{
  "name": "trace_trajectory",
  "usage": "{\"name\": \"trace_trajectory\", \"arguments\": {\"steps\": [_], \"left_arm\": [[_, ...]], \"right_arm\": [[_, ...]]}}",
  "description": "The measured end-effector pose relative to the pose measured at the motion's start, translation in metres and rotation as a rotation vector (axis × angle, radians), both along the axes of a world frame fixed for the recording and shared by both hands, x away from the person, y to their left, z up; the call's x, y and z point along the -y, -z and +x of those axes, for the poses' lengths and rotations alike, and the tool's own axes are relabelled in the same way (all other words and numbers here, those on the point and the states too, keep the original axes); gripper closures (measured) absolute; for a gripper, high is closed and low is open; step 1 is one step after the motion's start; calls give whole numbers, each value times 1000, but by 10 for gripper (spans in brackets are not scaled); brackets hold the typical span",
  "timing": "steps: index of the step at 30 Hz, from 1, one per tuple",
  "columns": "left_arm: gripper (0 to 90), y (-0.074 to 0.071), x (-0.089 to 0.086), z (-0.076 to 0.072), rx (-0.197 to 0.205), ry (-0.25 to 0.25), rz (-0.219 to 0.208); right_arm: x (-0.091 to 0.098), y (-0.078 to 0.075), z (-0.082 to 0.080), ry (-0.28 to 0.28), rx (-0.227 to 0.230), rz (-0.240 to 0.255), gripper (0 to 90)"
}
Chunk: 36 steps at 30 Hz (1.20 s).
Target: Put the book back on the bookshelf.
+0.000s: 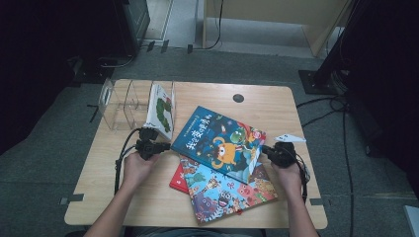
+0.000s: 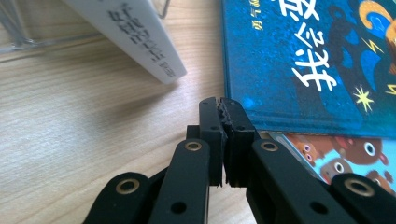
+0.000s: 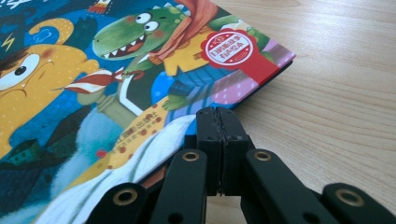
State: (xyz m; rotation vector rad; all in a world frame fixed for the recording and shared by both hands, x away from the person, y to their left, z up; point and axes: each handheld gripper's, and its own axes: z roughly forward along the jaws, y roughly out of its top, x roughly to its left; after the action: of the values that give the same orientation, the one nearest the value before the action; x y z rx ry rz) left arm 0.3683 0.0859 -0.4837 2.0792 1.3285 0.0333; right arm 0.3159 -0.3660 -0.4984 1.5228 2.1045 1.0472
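We see both tools closed tight, with no gap between the jaws and nothing caught in either. The left gripper (image 1: 159,146) sits with its tips at the near-left corner of the blue picture book (image 1: 222,142) — in the left gripper view (image 2: 223,109) the closed jaws point at that corner, just beside the cover's edge, and we cannot tell whether they touch it. The book runs off ahead and to the right of those jaws. Ahead and to the left of them, a white book (image 2: 135,35) leans at a tilt, its lower edge on the wooden table (image 2: 70,130); in the high view it rests in the clear plastic rack (image 1: 116,106) just beyond this tool.

The right gripper (image 1: 266,150) meets the same blue book from the opposite side. In the right gripper view (image 3: 218,116) its jaws, pressed together, stand at the book's edge near the corner with the red round seal (image 3: 230,48) — the cover spreads ahead and to the left of them, bare tabletop to their right. Contact here is likewise too close to call.

Under the blue book, between the two tools and nearer the person, lies a second picture book with cartoon monsters (image 1: 222,190), and a red book (image 1: 178,180) peeks out beneath its left edge.
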Motion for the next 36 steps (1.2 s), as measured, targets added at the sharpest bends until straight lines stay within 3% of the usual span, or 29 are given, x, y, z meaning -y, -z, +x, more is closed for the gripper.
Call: {"name": "trace_trajectory", "arguments": {"steps": [8,11,16,21,24,25,26,27,32,33,36], "left_arm": [[898,-1,5,-10,-22,40,-7],[899,-1,11,-18,-34,69,-30],[898,-3,18,-28,-25,94,-19],[897,-5,21,-38,-33,104,-53],[865,-5,26,-45,-65,146,-122],[866,-5,26,-45,-65,146,-122],[874,-7,35,-51,-21,152,-73],[883,-8,37,-52,-17,158,-58],[897,-10,34,-49,-4,131,-39],[898,-11,29,-45,-1,100,-49],[898,-12,23,-36,5,73,-59]], "right_arm": [[5,1,2,11,-3,12,897],[8,2,3,16,-11,19,897],[11,2,5,16,-18,23,898],[14,2,7,7,-22,29,900],[15,2,7,1,-27,32,900],[15,2,8,-2,-29,32,900],[16,2,8,-6,-30,31,900],[16,1,8,-6,-31,31,900],[15,1,9,-5,-28,22,900],[15,1,9,-6,-28,23,900],[15,1,10,-2,-27,21,900]]}}
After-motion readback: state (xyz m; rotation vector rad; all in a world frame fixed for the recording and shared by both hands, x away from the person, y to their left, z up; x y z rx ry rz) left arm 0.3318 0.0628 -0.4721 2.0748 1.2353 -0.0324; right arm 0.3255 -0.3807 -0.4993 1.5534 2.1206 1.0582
